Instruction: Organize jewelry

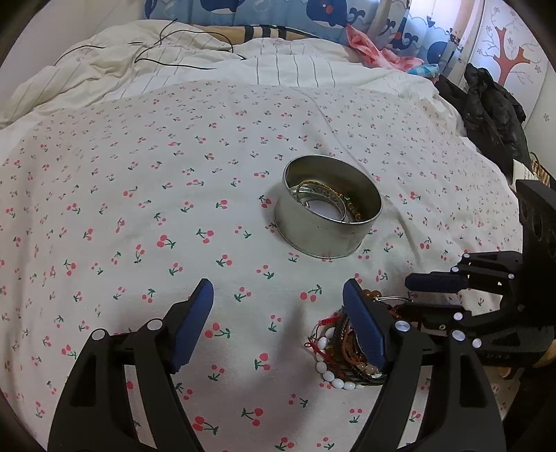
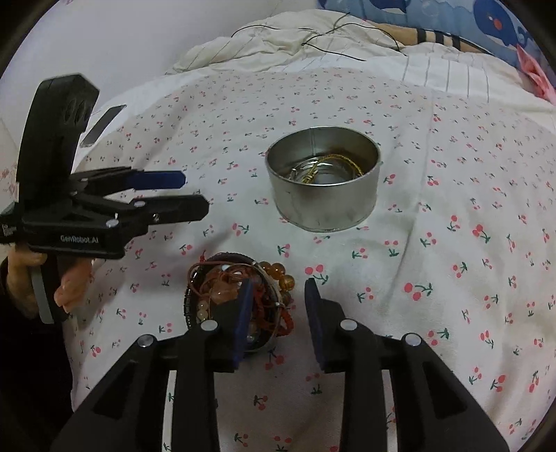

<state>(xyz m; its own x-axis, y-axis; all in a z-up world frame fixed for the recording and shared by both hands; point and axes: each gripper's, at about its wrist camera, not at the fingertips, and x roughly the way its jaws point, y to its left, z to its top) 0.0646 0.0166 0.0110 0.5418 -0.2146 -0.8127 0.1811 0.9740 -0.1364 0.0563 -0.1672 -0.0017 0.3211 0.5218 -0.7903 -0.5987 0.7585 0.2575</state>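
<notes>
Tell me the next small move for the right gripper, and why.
Probably shift the right gripper slightly toward the bracelet pile and close on one strand. Its fingers stand apart with nothing between them; only one finger overlaps the pile. The tin beyond already holds some jewelry, and the left gripper is open and empty.

We see a white bedsheet (image 1: 139,208) sprinkled with small red cherries on green stems, and on it a dull silver tin (image 2: 323,194) with gold and silver glints inside. Our two grippers, the left gripper (image 1: 278,327) and the right gripper (image 2: 278,323), are black with dark blue pads. The bracelet pile (image 2: 222,288) mixes amber, brown, red and black, with white beads (image 1: 330,372); behind lie a cream striped quilt (image 1: 173,66) and blue whale-print pillows (image 1: 312,14).
</notes>
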